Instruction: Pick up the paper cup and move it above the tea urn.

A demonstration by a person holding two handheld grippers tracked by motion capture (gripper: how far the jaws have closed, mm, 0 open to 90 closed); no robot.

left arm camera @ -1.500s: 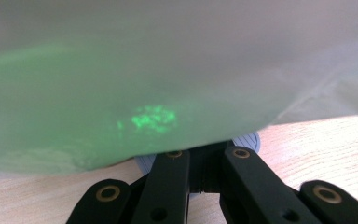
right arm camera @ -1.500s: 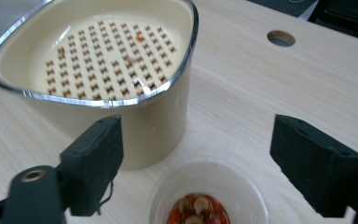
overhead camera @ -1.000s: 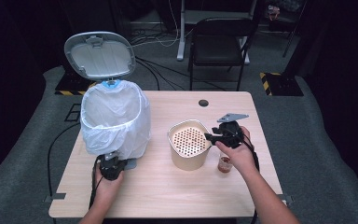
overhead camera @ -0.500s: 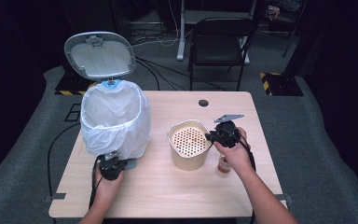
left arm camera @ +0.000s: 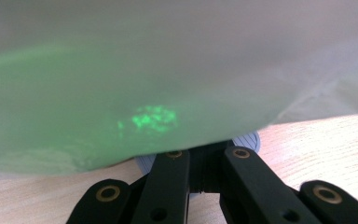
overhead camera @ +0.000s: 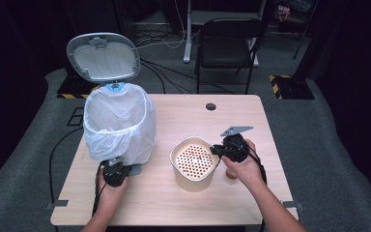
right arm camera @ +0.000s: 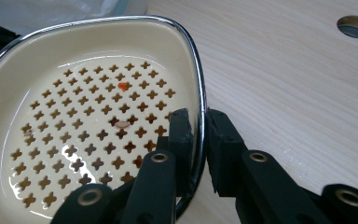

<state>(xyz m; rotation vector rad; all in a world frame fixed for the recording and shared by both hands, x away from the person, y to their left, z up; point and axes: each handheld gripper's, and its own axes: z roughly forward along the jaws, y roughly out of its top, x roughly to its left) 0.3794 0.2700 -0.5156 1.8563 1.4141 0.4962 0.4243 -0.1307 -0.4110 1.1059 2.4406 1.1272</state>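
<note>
A cream container point(overhead camera: 193, 180) with a perforated insert stands on the table, front of centre. My right gripper point(overhead camera: 216, 151) is at its right rim. In the right gripper view the jaws have just been closing, and my right gripper point(right arm camera: 198, 126) now pinches the chrome rim point(right arm camera: 196, 70), one pad inside and one outside. Small food bits point(right arm camera: 123, 86) lie on the insert. My left gripper point(overhead camera: 116, 168) is at the foot of a bin lined with a white bag point(overhead camera: 121, 121). Its lid point(overhead camera: 104, 57) stands up. My left gripper point(left arm camera: 204, 154) is shut, tips at the grey pedal point(left arm camera: 249, 140) under the bag point(left arm camera: 168, 70).
A small brownish jar point(overhead camera: 230, 175) sits on the table under my right hand. A round cable hole point(overhead camera: 210, 106) is near the table's far edge. Behind the table stand a black chair point(overhead camera: 227, 43) and floor cables.
The right gripper's jaws have closed onto the container's rim, and the right hand has shifted slightly. The left hand and the bin have not moved.
</note>
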